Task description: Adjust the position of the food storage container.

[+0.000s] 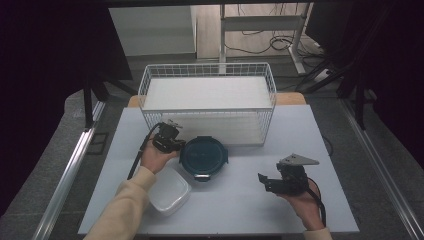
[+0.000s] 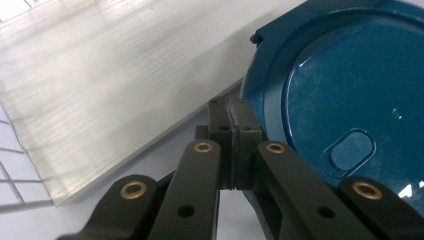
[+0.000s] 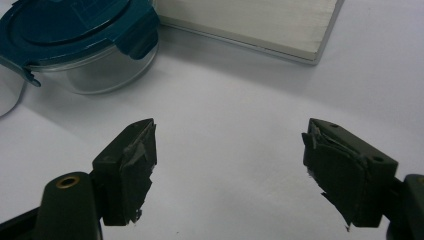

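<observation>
Right now the round container w/ teal lid [image 1: 203,157] sits mid-worktop, lid on, in front of the wire basket [image 1: 208,100]. Left gripper [image 1: 170,138] is just beside its rim, fingers pressed together on nothing; right gripper [image 1: 272,180] hovers well apart, fingers wide. Looks early: nothing lifted yet; whether its latches are clipped is hard to make out.

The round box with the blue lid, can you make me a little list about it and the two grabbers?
Box: round clear container, teal clip lid on
Place: white table, in front of wire basket
Neighbour: clear square tub, at its left
Left gripper: fingers shut, holding nothing, beside the lid's rim
Right gripper: fingers open, empty, apart from the box
</observation>
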{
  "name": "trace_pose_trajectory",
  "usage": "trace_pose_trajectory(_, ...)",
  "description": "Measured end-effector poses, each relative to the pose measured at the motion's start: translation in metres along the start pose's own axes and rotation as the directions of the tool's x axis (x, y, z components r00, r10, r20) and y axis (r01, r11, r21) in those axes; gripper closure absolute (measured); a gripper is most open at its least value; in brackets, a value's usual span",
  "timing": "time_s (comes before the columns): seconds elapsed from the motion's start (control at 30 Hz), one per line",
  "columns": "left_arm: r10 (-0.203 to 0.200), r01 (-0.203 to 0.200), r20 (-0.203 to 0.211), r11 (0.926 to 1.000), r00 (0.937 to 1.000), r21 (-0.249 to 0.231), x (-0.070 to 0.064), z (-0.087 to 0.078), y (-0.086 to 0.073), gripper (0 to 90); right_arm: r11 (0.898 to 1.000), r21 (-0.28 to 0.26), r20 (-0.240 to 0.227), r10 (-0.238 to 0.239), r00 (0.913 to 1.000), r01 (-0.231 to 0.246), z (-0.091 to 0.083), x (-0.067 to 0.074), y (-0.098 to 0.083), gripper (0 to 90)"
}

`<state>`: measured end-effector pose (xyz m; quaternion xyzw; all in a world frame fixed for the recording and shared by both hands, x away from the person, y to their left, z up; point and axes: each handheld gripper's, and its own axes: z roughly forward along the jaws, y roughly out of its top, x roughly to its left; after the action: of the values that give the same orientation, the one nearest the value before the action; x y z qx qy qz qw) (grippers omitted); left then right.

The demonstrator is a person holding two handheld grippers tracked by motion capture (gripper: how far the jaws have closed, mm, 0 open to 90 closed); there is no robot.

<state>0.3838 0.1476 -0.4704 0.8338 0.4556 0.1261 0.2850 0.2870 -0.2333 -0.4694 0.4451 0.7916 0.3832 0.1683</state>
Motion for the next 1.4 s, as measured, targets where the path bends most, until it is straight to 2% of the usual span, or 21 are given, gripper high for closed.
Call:
trace_pose_trajectory(0.07, 0.010, -0.010, -0.006, 0.9999, 0.9999, 0.004, -0.002, 0.000, 0.001, 90.0, 1.000, 0.001, 0.000, -0.001, 1.0000, 0.001, 0.000, 0.000, 0.000, 20.8)
trace_pose_trajectory(0.1, 0.032, -0.032, -0.008, 0.9994, 0.9995, 0.013, -0.005, 0.001, 0.003, 90.0, 1.000, 0.001, 0.000, -0.001, 1.0000, 0.001, 0.000, 0.000, 0.000, 20.8)
trace_pose_trajectory(0.2, 0.025, -0.025, 0.005, 0.9997, 0.9997, 0.008, -0.008, 0.002, 0.004, 90.0, 1.000, 0.001, -0.001, -0.001, 1.0000, 0.001, 0.000, 0.000, 0.000, 20.8)
trace_pose_trajectory(0.6, 0.034, -0.034, 0.016, 0.9994, 0.9993, 0.006, -0.016, 0.003, 0.004, 90.0, 1.000, 0.004, -0.004, -0.006, 1.0000, 0.006, 0.001, 0.001, 0.000, 20.8)
trace_pose_trajectory(1.0, 0.060, -0.060, 0.022, 0.9981, 0.9980, 0.012, -0.026, 0.004, 0.006, 90.0, 1.000, 0.000, 0.000, -0.003, 1.0000, 0.003, -0.001, 0.000, 0.001, 20.8)
trace_pose_trajectory(1.23, 0.088, -0.089, 0.022, 0.9958, 0.9959, 0.024, -0.033, 0.004, 0.008, 90.0, 1.000, -0.001, 0.001, -0.004, 1.0000, 0.004, -0.001, 0.000, 0.001, 20.8)
trace_pose_trajectory(1.33, 0.086, -0.087, 0.027, 0.9962, 0.9959, 0.013, -0.038, 0.005, 0.008, 90.0, 1.000, 0.001, 0.001, -0.004, 1.0000, 0.004, 0.000, 0.000, 0.000, 20.8)
trace_pose_trajectory(1.37, 0.099, -0.099, 0.026, 0.9949, 0.9948, 0.020, -0.038, 0.005, 0.009, 90.0, 1.000, 0.001, 0.002, -0.005, 1.0000, 0.005, 0.000, 0.000, 0.000, 20.8)
trace_pose_trajectory(1.4, 0.090, -0.090, 0.029, 0.9957, 0.9955, 0.019, -0.040, 0.006, 0.009, 90.0, 1.000, 0.000, 0.002, -0.006, 1.0000, 0.006, 0.000, 0.000, 0.001, 20.8)
